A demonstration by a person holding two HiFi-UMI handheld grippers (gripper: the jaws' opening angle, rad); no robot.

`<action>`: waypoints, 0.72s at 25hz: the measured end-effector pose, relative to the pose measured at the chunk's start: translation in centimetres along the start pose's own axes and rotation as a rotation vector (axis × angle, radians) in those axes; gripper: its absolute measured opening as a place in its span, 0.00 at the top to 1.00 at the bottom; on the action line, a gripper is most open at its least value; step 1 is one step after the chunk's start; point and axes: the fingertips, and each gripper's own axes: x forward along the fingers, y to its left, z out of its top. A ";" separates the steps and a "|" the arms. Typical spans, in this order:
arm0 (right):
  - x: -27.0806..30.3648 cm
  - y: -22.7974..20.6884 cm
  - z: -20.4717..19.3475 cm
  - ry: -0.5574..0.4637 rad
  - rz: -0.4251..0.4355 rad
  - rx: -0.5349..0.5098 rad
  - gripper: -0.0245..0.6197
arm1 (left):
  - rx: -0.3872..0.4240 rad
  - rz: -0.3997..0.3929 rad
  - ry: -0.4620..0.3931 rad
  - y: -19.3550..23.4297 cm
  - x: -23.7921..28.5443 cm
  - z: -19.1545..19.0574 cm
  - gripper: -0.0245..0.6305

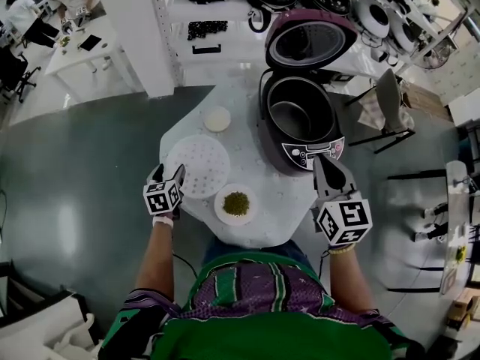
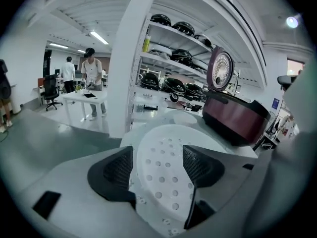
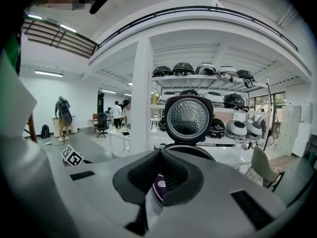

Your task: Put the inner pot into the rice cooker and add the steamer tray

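The left gripper (image 2: 157, 158) has its fingers (image 2: 116, 172) apart and empty. The round steamer tray (image 2: 171, 138) lies flat on the counter (image 1: 247, 137) just ahead of and below them, nearer this hand. The right gripper (image 3: 158, 175) has its fingers together near the open rice cooker (image 1: 300, 118). I cannot tell whether the dark bowl inside the cooker is the inner pot.

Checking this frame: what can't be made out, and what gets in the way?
Whether the left claw touches the steamer tray: its marker cube covers the jaws in the head view; the left gripper view shows the tray between open jaws, contact unclear.
Rice cooker below its lid: right gripper view, covered by the shut right claw.
What the green stuff in the bowl is: head view, too small.
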 end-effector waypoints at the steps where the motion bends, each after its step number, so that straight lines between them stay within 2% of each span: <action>1: 0.0 0.0 0.0 0.004 0.000 -0.004 0.95 | -0.002 0.002 0.006 0.1 0.3 -0.2 0.47; 12: -0.7 -0.3 -1.0 0.033 -0.009 -0.011 0.95 | -0.029 0.047 0.048 1.5 1.5 -2.0 0.47; 15: -0.8 -0.2 -1.3 0.039 -0.006 -0.012 0.95 | -0.043 0.053 0.054 1.4 1.6 -2.1 0.55; 18: -0.9 0.1 -1.5 0.045 -0.001 -0.016 0.95 | -0.056 0.107 0.064 2.0 1.5 -2.5 0.74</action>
